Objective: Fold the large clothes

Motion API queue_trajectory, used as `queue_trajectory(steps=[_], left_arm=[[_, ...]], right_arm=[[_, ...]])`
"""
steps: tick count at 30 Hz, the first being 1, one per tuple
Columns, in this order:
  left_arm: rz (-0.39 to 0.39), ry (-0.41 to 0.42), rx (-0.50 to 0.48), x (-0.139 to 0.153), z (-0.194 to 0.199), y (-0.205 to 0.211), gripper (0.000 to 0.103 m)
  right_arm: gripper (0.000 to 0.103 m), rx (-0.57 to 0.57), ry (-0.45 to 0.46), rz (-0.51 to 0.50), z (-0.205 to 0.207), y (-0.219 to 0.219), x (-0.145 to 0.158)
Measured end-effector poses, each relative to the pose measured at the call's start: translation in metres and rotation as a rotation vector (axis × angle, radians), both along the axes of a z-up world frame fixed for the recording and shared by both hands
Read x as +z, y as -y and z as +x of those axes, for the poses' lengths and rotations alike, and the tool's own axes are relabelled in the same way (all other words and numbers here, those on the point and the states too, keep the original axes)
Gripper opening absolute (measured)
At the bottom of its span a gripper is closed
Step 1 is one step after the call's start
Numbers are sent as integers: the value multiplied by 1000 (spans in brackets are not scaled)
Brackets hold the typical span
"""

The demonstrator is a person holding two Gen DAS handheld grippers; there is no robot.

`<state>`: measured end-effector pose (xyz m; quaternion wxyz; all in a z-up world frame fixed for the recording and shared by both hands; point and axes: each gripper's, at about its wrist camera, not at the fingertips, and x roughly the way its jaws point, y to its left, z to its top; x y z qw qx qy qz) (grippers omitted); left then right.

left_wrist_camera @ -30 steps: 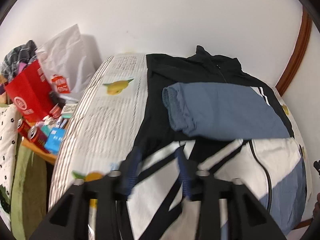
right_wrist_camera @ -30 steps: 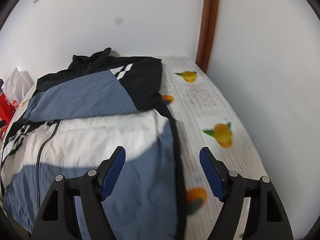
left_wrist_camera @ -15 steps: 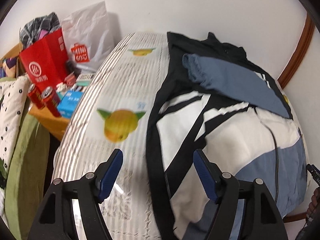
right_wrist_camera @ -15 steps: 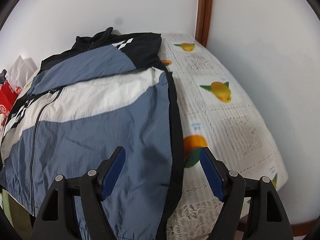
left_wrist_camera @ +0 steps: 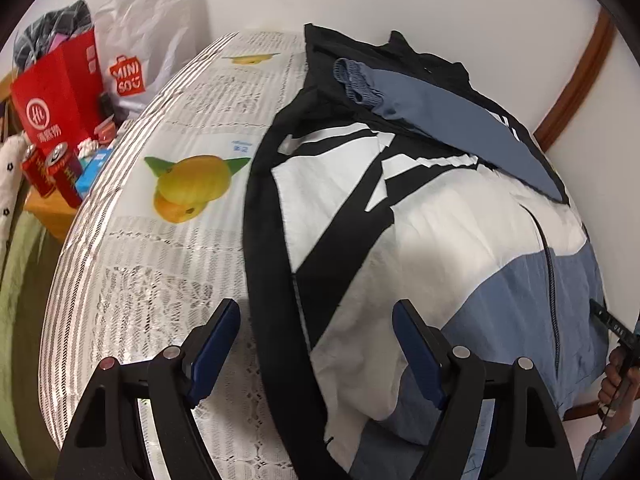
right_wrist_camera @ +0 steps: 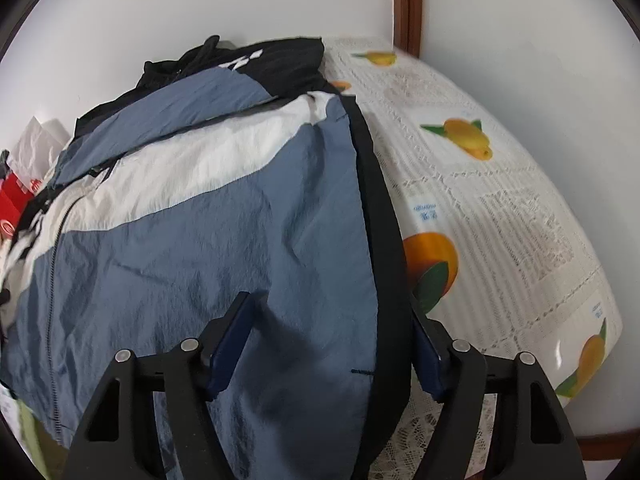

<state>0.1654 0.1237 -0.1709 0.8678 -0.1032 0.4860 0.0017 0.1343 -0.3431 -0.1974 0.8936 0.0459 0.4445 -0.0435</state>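
Covering most of the picture in both wrist views, a counter [left_wrist_camera: 132, 248] under a white lace cloth printed with oranges and lemons carries the jacket [left_wrist_camera: 420, 216], which lies spread along its length with the collar toward the far edge by the wall and the hem hanging over the near edge. The jacket is black at the shoulders, white across the middle and blue-grey toward the hem, and one blue sleeve [left_wrist_camera: 436, 116] is folded across its chest near the far edge. Beyond the counter's left edge stand a red paper bag [left_wrist_camera: 56, 92], a white shopping bag [left_wrist_camera: 140, 48] and red drink cans [left_wrist_camera: 48, 168] on a lower wooden surface. At the near edge the left claw [left_wrist_camera: 316, 344] hangs over the jacket's black side seam, its jaws opening, the fabric under the gap and neither pad pressing it. The right claw [right_wrist_camera: 332, 344] sits at the jacket's opposite side by the near edge, its jaws closing around the blue panel and black side band; the cloth lies between the pads, not yet pinched.
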Motion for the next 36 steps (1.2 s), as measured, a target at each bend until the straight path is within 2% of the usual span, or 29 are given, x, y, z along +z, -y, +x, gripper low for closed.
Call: queue_trajectory(steps=[2, 7, 8, 9, 10, 11, 12, 14, 17, 20, 30, 36], left_arm=[[21, -1, -18, -1, -1, 7, 77], [86, 7, -70, -3, -7, 26, 76], [95, 8, -71, -3, -8, 28, 76], [106, 7, -69, -3, -9, 29, 76], [116, 7, -63, -3, -10, 29, 69], [125, 5, -55, -2, -10, 29, 59], [129, 3, -47, -1, -11, 27, 54], [96, -3, -47, 1, -12, 21, 30], [51, -10, -49, 4, -14, 17, 12], [64, 10, -59, 13, -19, 20, 8], [-19, 140, -92, 62, -48, 11, 7], [-73, 225, -109, 95, -56, 3, 7]], right_arm=[[62, 3, 7, -21, -1, -5, -1], [27, 35, 17, -33, -3, -12, 1], [24, 42, 17, -35, -3, -14, 2], [17, 50, 17, -36, -3, -16, 2], [12, 58, 15, -33, -3, -18, 3], [11, 58, 16, -34, -4, -19, 4], [10, 54, 18, -37, -5, -19, 5], [8, 53, 30, -26, -7, -19, 10], [6, 62, 59, -15, -15, -19, 19], [6, 73, 85, -10, -24, -17, 31], [5, 95, 225, 18, -64, -13, 86], [5, 95, 299, 68, -70, -7, 115]])
